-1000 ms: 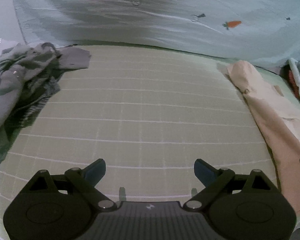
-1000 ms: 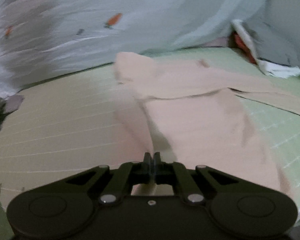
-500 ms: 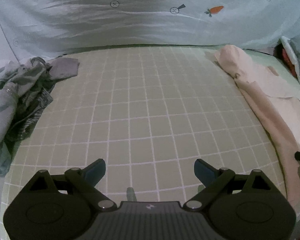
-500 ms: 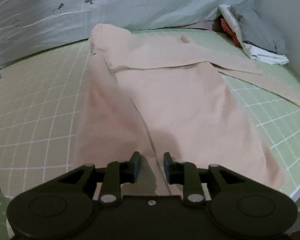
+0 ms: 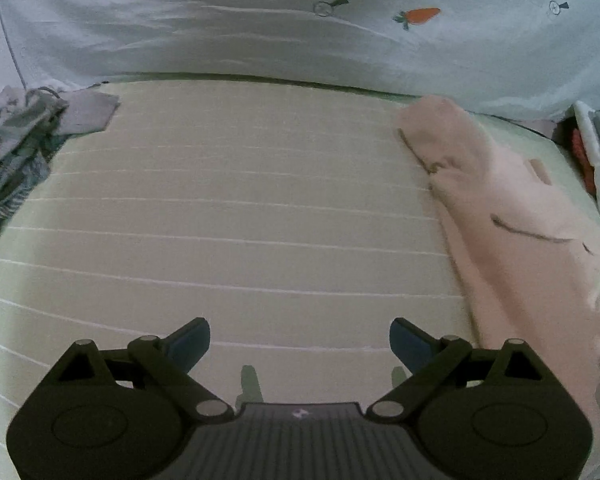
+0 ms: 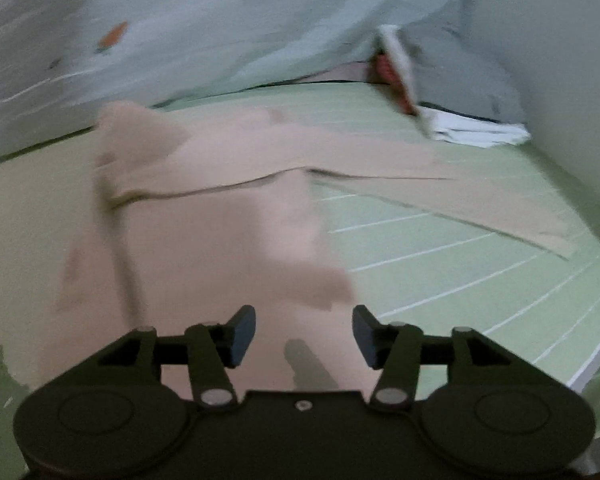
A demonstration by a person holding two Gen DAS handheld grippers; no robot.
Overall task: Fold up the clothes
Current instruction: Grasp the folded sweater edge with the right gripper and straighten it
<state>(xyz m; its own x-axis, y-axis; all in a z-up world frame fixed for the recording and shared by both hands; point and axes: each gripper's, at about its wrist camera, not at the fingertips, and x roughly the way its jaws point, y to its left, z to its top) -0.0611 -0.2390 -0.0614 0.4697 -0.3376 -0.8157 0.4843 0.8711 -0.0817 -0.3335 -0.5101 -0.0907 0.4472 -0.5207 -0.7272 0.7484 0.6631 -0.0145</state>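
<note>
We judge the step as mid-fold on the peach garment (image 6: 228,240), which lies on the green grid mat (image 6: 460,248), partly doubled over, one sleeve trailing right. Right gripper (image 6: 304,334) hangs over its near edge, jaws apart, holding nothing. Left gripper (image 5: 299,344) is spread wide over bare mat, the garment (image 5: 512,232) well off to its right. Next move: we think a fresh pinch on an edge or sleeve.

Dim, flat indoor light; source not visible. Both views motion-blurred, right wrist worse: peach garment (image 6: 220,232) smeared, grid lines on green mat (image 5: 228,216) streaked. Fisheye bending, dark vignette at corners. Soft shadows under near finger mechanisms.
</note>
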